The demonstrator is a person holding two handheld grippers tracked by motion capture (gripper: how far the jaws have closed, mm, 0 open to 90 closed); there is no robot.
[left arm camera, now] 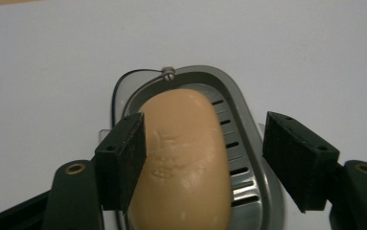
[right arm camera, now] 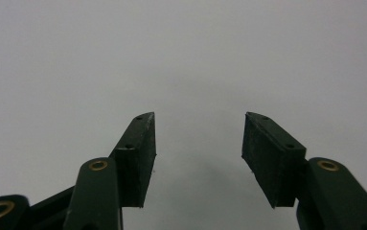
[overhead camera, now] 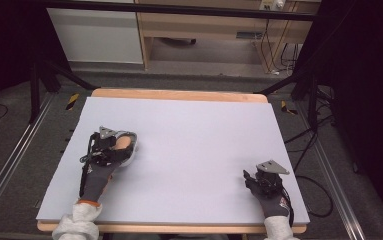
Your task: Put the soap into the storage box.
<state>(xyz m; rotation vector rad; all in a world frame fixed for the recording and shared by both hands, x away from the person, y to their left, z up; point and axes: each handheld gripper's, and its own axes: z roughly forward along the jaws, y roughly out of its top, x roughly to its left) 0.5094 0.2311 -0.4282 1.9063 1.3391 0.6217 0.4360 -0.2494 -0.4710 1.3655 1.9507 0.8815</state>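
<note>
A tan bar of soap (left arm camera: 183,153) lies in a grey slotted soap dish (left arm camera: 241,120) on the white tabletop (overhead camera: 194,150). My left gripper (left arm camera: 202,143) is open and straddles the soap. Its left jaw is against the soap's side, and its right jaw stands apart over the dish rim. In the high view the soap (overhead camera: 124,143) and the left gripper (overhead camera: 119,147) sit at the table's left. My right gripper (right arm camera: 198,139) is open with nothing between its jaws, low over bare tabletop. The high view places the right gripper (overhead camera: 249,177) near the front right.
The white board rests on a wooden table whose edge (overhead camera: 179,94) shows at the back. Black frame legs (overhead camera: 34,95) and cables (overhead camera: 304,145) lie on the floor around it. Gloved hands and white sleeves (overhead camera: 76,225) come in from the bottom.
</note>
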